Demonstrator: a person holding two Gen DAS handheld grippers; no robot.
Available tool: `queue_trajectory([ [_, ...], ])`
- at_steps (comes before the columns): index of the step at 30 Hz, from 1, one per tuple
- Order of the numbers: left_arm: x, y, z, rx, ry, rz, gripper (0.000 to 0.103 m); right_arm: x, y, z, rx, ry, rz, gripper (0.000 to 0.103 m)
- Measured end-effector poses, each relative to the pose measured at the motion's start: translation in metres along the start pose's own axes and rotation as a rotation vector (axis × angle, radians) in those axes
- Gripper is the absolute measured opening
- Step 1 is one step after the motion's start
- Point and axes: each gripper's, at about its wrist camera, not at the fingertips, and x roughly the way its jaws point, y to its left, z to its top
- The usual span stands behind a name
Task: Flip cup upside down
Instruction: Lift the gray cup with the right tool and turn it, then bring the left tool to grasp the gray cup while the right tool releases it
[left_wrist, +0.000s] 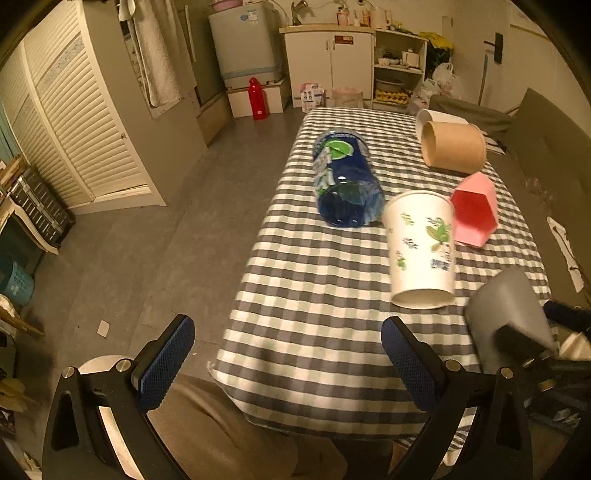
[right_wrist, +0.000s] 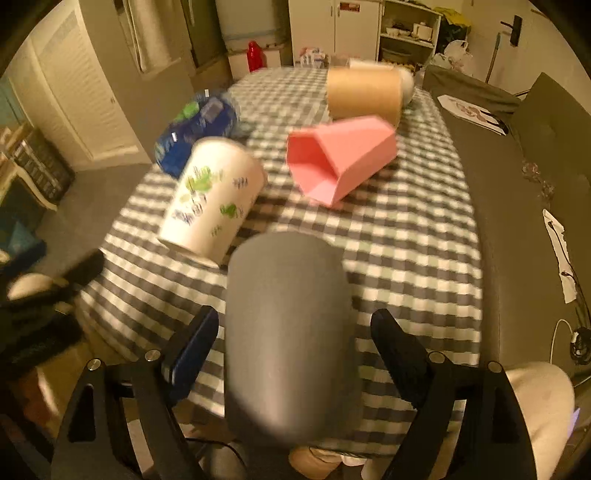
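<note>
Checked desk (left_wrist: 314, 314) bearing, on their sides, a blue cup (left_wrist: 345, 177), brown cup (left_wrist: 452, 147), white printed cup (left_wrist: 421, 247) and pink cup (left_wrist: 474, 210). Grey cup (right_wrist: 288, 332) sits between the right claw (right_wrist: 295, 336) fingers; contact cannot be told. Left claw (left_wrist: 288, 358) spread apart, holding nothing.

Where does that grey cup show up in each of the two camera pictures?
Left wrist view: the grey cup is at the right edge, low, just right of the white printed cup.
Right wrist view: the grey cup fills the lower centre, between the right gripper fingers.
Shared landmark: the pink cup lying on its side.
</note>
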Motion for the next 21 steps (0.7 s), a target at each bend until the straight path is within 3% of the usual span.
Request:
queue_trajectory([
  [3, -0.008, -0.012, 0.004, 0.004, 0.014, -0.039, 0.103, -0.023, -0.014, 0.004, 0.018, -0.035, 0.010, 0.088],
  [11, -0.020, -0.066, 0.027, 0.040, 0.067, -0.154, 0.103, -0.052, -0.085, 0.007, 0.076, -0.057, -0.145, 0.089],
  [16, -0.005, -0.098, 0.041, 0.001, 0.196, -0.290, 0.103, -0.057, -0.120, 0.003, 0.155, -0.087, -0.133, 0.089],
  [21, 0.010, -0.125, 0.039, 0.046, 0.278, -0.290, 0.102, -0.053, -0.130, 0.006, 0.172, -0.095, -0.117, 0.089],
])
